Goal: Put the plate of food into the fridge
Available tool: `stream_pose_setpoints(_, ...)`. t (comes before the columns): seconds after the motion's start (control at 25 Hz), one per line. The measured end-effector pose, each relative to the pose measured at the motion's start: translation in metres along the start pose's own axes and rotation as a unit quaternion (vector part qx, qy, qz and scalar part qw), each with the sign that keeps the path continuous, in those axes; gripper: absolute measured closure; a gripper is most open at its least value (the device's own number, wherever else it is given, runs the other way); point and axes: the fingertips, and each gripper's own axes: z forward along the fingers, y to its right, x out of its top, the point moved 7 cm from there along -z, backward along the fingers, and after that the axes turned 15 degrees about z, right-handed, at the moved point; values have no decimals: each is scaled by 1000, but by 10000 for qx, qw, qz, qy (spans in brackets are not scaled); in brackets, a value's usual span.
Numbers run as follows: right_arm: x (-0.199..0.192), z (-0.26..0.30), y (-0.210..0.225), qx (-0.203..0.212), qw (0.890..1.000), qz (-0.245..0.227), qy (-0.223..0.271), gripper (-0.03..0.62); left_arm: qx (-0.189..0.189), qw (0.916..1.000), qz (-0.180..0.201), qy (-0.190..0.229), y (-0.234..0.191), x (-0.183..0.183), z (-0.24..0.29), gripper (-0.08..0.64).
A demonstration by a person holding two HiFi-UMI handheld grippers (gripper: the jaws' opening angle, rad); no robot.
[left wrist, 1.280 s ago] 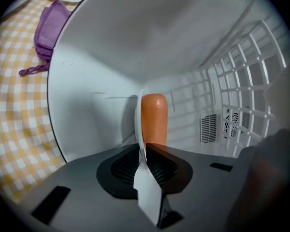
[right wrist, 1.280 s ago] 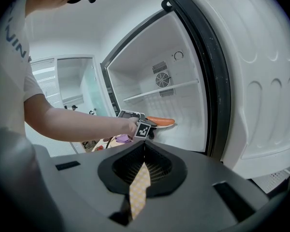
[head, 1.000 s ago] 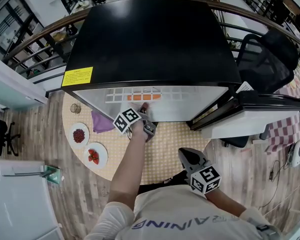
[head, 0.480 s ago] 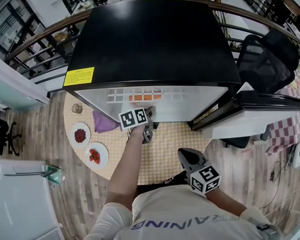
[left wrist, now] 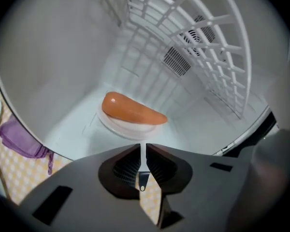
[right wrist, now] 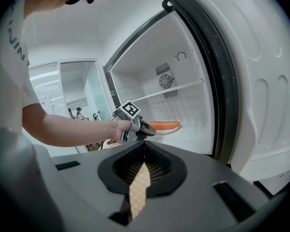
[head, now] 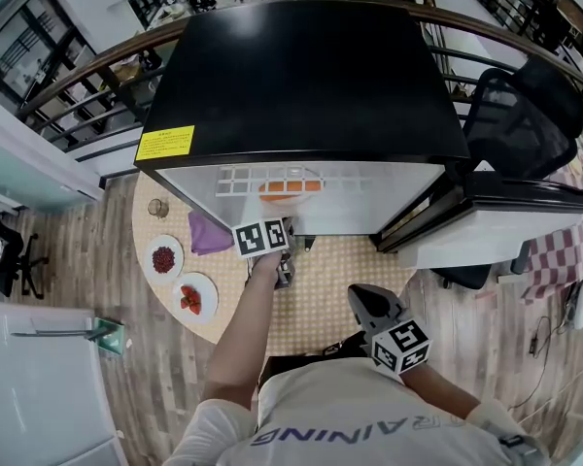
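Plate of food (left wrist: 130, 116) sits on the fridge (head: 301, 76) floor, likely far enough in for the door to close. Left claw (left wrist: 143, 154) just outside it, closing on nothing. Right claw (right wrist: 144, 148) pressed together, empty, idle.

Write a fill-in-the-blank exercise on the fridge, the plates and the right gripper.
1. The door of the fridge stands ____.
2. The plate inside the fridge holds one long ____ piece of food.
3. Beside the purple cloth, the round table bears ____ plates of red food.
4. The right gripper has its jaws ____, with nothing between them.

Missing words: open; orange; two; shut
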Motion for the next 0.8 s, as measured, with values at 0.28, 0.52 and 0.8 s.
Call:
stream_pose_setpoints(0.28,18,0,-1,35,9988,-40,481,572,-48,9957,420,825,29,-19,-74,541)
stream_pose_setpoints(0.52,30,2,-13,24,9971,-124,756,572,-103,9816,1100,1560,52,-34,-149,547)
stream_pose_setpoints(0.8,35,2,-37,28,9952,-253,940,572,-206,9486,2045,2405,73,-47,-241,551)
